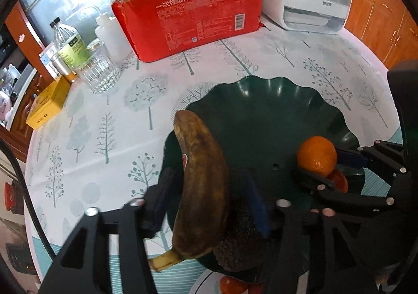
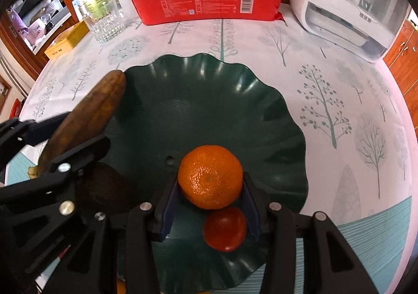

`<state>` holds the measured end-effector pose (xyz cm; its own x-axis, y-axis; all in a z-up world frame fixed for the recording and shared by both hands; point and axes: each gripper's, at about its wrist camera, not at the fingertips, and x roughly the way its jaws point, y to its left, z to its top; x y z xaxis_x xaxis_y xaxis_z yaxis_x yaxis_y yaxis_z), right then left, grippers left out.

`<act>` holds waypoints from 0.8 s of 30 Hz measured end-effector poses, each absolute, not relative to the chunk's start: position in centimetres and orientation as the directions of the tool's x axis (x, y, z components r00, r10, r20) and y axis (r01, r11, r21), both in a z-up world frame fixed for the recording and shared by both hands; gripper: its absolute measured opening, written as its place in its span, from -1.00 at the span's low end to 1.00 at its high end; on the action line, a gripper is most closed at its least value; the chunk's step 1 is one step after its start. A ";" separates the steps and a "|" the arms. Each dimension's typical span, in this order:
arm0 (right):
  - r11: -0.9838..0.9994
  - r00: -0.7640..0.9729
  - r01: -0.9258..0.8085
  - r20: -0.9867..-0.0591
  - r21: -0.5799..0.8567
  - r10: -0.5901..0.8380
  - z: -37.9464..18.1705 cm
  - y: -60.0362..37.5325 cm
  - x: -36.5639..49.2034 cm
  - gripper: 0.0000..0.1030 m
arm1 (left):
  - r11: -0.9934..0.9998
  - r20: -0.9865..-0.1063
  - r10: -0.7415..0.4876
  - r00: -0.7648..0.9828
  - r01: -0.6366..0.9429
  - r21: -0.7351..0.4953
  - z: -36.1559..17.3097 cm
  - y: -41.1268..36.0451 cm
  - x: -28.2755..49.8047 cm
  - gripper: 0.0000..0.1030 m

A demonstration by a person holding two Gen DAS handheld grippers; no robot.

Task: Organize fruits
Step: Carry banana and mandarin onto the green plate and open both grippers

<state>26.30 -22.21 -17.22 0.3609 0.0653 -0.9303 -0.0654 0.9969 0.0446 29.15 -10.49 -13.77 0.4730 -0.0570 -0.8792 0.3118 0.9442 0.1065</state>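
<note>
The left tongs (image 1: 209,197) grip a brown banana (image 1: 201,184). The right tongs (image 2: 210,205) squeeze an orange (image 2: 210,180) over the green bowl (image 2: 209,100).

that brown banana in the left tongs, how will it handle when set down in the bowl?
Probably soft: the banana has skin browned nearly all over, so a hard squeeze from the left tongs may bruise or split it. Its curved shape suggests it may rock on the sloped green bowl but likely not roll far, unlike the round orange.
</note>
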 end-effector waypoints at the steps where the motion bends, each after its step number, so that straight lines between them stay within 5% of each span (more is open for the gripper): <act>1: 0.997 0.366 -0.063 -0.928 0.052 0.071 -17.1 -22.5 26.3 -0.09 | 0.946 -0.878 -0.058 0.476 0.308 0.105 -13.6 -10.4 29.1 0.31; 4: 0.996 0.384 -0.053 -0.919 0.073 0.088 -16.6 -23.3 26.1 -0.07 | 0.953 -0.877 -0.089 0.473 0.297 0.063 -13.0 -9.8 29.1 0.61; 24: 0.994 0.429 -0.046 -0.897 0.095 0.105 -13.1 -23.0 23.1 0.02 | 0.953 -0.847 -0.077 0.526 0.290 0.093 -8.9 -9.2 25.2 0.64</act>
<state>23.06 -23.00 -13.10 0.4288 0.1051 -0.8972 -0.0456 0.9945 0.0947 25.16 -9.19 -8.90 0.5258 -0.0769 -0.8471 0.2896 0.9526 0.0933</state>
